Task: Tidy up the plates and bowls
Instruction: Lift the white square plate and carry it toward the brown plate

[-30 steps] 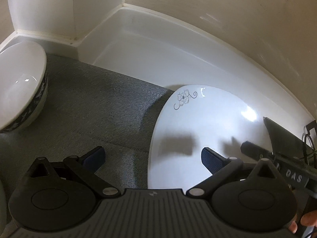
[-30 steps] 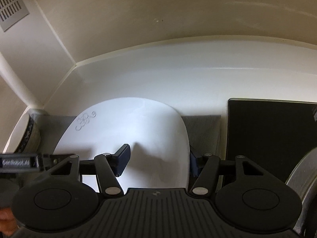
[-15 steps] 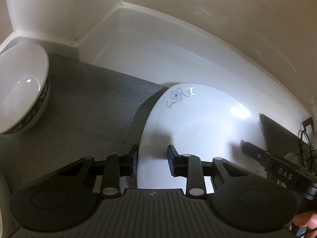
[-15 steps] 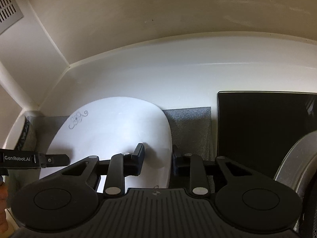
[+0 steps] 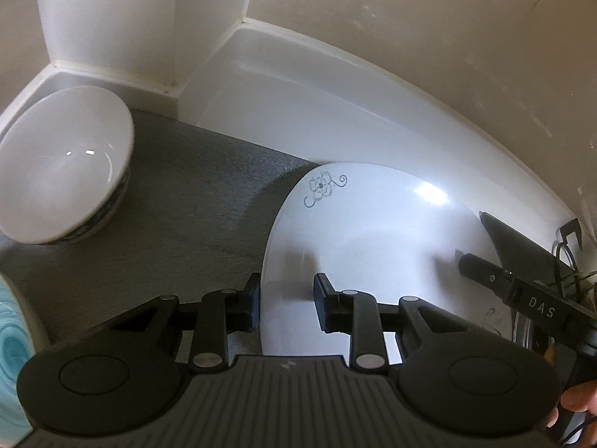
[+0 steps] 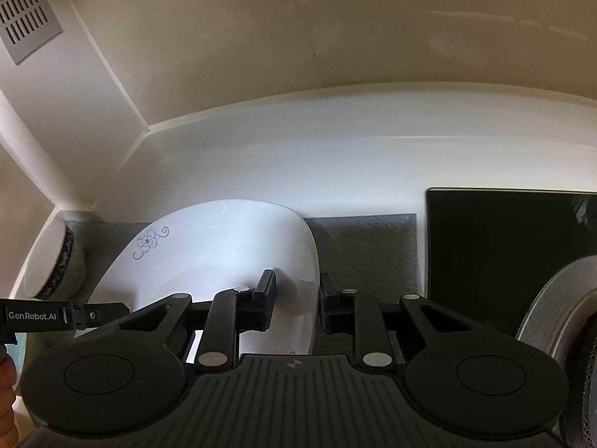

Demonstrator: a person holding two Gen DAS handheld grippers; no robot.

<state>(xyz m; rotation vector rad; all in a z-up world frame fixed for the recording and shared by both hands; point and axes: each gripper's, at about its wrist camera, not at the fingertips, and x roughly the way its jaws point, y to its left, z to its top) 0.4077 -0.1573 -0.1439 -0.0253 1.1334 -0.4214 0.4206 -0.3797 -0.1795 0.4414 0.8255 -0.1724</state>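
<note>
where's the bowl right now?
The bowl sits far left on the grey mat, by the wall corner, apart from the flowered plate.

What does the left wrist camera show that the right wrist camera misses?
Only the left view shows the white bowl's glossy inside and a turquoise patterned dish at the edge. Only the right view shows a wall vent, a black panel and a grey metal rim. Both show the flowered white plate on the grey mat.
</note>
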